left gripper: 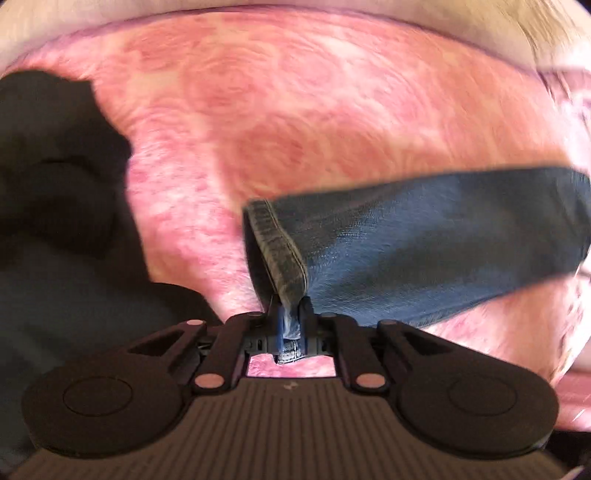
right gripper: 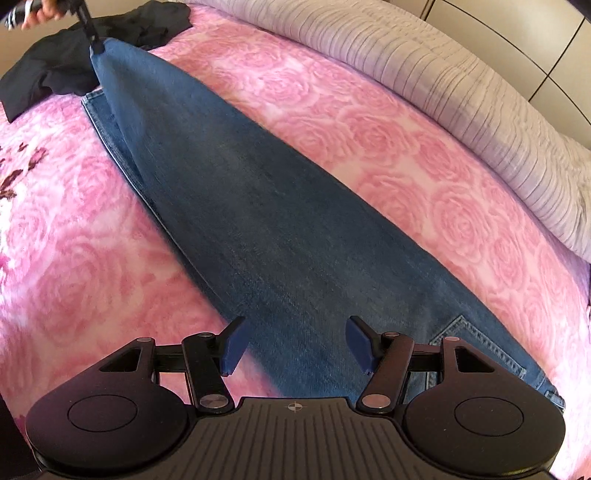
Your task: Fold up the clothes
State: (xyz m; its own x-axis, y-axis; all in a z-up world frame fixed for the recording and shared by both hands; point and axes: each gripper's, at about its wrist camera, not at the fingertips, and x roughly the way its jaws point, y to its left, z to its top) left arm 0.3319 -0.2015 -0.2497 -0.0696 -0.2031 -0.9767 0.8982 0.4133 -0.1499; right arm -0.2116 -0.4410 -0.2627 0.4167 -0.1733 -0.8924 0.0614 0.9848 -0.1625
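A pair of blue jeans (right gripper: 258, 221) lies stretched across a pink rose-patterned blanket (right gripper: 406, 155). In the left wrist view, my left gripper (left gripper: 290, 306) is shut on the hem of one jeans leg (left gripper: 424, 240), and the cuff rises out of the jaws. The right wrist view shows that same gripper (right gripper: 92, 38) far off at the top left, lifting the hem off the bed, with a hand (right gripper: 44, 13) behind it. My right gripper (right gripper: 295, 343) stands open over the upper leg, next to the back pocket (right gripper: 480, 354). Nothing is between its blue pads (right gripper: 234, 347).
A black garment (right gripper: 55, 62) lies crumpled on the blanket just beyond the lifted hem, and it also fills the left side of the left wrist view (left gripper: 55, 166). A grey ribbed pillow (right gripper: 443, 85) runs along the far edge of the bed.
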